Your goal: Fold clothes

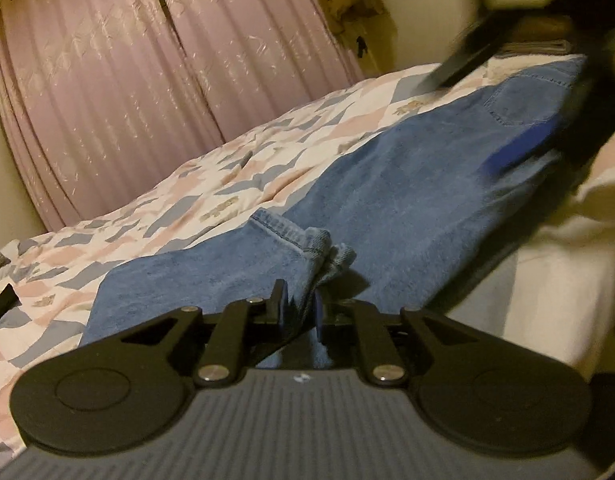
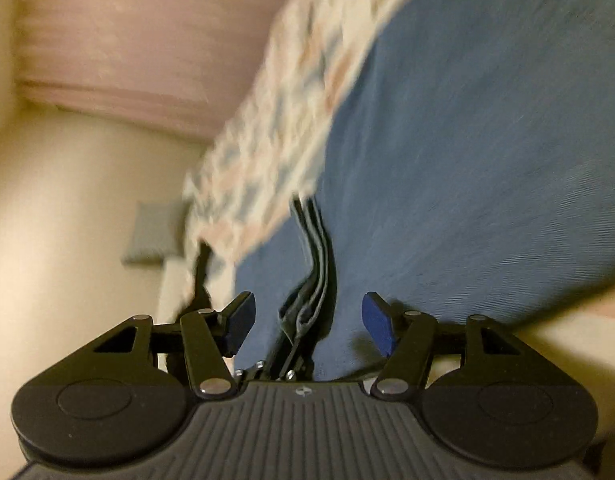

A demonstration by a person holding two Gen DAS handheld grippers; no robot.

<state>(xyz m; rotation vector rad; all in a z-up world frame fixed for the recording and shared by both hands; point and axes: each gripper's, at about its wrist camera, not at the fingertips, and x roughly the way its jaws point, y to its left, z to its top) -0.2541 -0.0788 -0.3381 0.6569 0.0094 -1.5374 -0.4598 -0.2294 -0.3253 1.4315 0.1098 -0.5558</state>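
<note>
- I have the jeans laid lengthwise along the near edge of the bed, on the patchwork quilt, waist and back pocket toward the far end.
- My left gripper has its fingers pressed together on the hem end of the legs; the cuffs bunch up just above the blue pads, so I read this as a firm pinch on denim.
- My right gripper has its fingers spread wide, with denim filling the view just ahead and a stacked edge of cloth layers running between them. That view is smeared, so I can't say whether the pads touch the cloth.
- In the left view the right gripper is a dark blur over the pocket area.
- My judgement: a lengthwise fold is in hand, hem toward waist. The next move needs the right fingers to close on that waist-end edge and the hem pinch to hold as the cloth travels.
</note>
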